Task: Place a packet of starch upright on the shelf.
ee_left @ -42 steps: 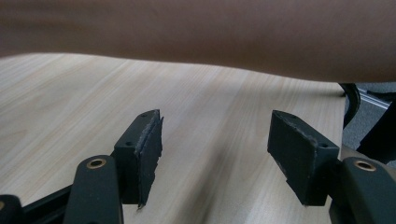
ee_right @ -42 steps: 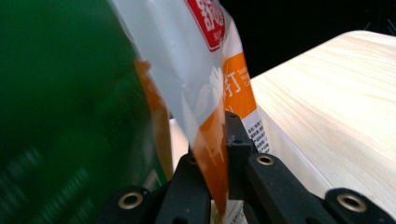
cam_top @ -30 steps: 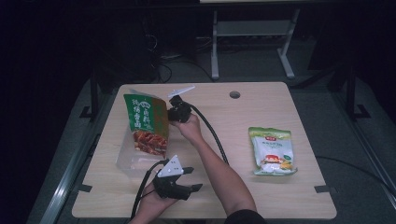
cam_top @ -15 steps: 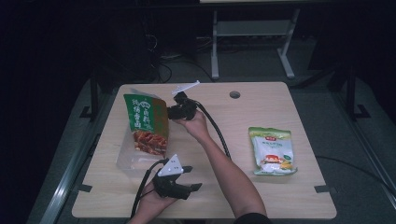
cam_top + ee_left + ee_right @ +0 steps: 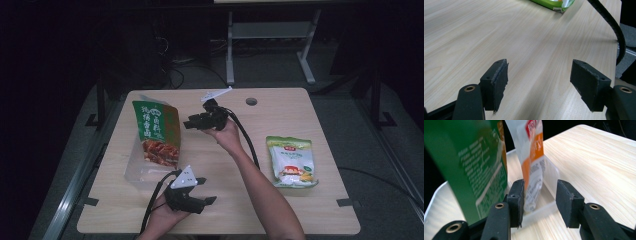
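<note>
The green snack bag (image 5: 156,131) stands upright in a clear plastic bin (image 5: 134,172) at the left side of the wooden surface (image 5: 280,210), its printed front showing a picture of reddish food low down. In the right gripper view the bag's back (image 5: 471,170) rises at the left, and a second, white and orange packet (image 5: 532,157) stands just beside it inside the same bin (image 5: 550,173).

The right hand-held gripper (image 5: 192,123) sits just to the right of the green bag in the high view, pointing toward it, close but apart from it. Its jaws have just been opening, and they stand parted now. In the right gripper view the lower edge of the white and orange packet hangs in the gap, close to the left pad (image 5: 517,200) and clear of the right one; neither pad presses on it.

The left hand-held gripper (image 5: 205,191) rests near the front edge of the surface, below the bin, held in the person's left hand (image 5: 162,220). Its jaws are wide apart with nothing between them, only bare wood (image 5: 499,32) ahead.

Well apart, at the right side of the surface, a white and green pouch (image 5: 291,161) lies flat. The right gripper's black cable (image 5: 247,137) runs back along the forearm.
</note>
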`<action>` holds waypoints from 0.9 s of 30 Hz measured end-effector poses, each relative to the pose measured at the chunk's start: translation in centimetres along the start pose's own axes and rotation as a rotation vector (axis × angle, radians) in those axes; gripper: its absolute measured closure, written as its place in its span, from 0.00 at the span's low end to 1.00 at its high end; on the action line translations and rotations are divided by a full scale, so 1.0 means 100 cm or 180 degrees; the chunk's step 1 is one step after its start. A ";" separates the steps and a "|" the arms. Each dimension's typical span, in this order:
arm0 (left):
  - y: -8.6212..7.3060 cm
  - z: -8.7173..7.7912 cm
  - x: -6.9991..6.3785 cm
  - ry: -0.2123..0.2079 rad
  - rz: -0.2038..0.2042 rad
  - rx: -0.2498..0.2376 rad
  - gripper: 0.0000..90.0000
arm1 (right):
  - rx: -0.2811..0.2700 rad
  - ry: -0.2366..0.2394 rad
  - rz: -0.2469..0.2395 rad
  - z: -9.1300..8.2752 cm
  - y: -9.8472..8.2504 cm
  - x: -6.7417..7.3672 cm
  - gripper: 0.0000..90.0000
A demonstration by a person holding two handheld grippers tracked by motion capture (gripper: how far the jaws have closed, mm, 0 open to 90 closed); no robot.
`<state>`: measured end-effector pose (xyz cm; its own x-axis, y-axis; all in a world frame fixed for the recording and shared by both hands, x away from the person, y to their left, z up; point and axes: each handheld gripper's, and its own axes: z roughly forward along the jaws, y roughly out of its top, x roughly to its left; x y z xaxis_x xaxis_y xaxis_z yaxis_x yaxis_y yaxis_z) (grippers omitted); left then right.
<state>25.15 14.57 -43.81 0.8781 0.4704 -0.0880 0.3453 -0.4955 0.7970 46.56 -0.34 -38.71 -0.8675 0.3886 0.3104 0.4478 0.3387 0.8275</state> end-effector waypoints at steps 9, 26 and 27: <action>0.000 0.001 0.000 0.0000 -0.0001 0.0004 0.33 | 0.0005 -0.0163 0.0089 -0.044 -0.017 -0.005 0.61; 0.001 -0.002 0.000 0.0035 -0.0004 -0.0006 0.33 | 0.0005 -0.0439 0.0259 -0.108 -0.046 -0.010 0.51; 0.001 -0.003 0.000 0.0045 -0.0013 -0.0013 0.33 | -0.0004 -0.0474 0.0250 -0.111 -0.047 -0.010 0.51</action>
<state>25.05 14.72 -43.56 0.8719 0.4827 -0.0827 0.3474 -0.4905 0.7992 42.89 -11.85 -37.69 -0.7881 0.5366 0.3016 0.5128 0.3012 0.8039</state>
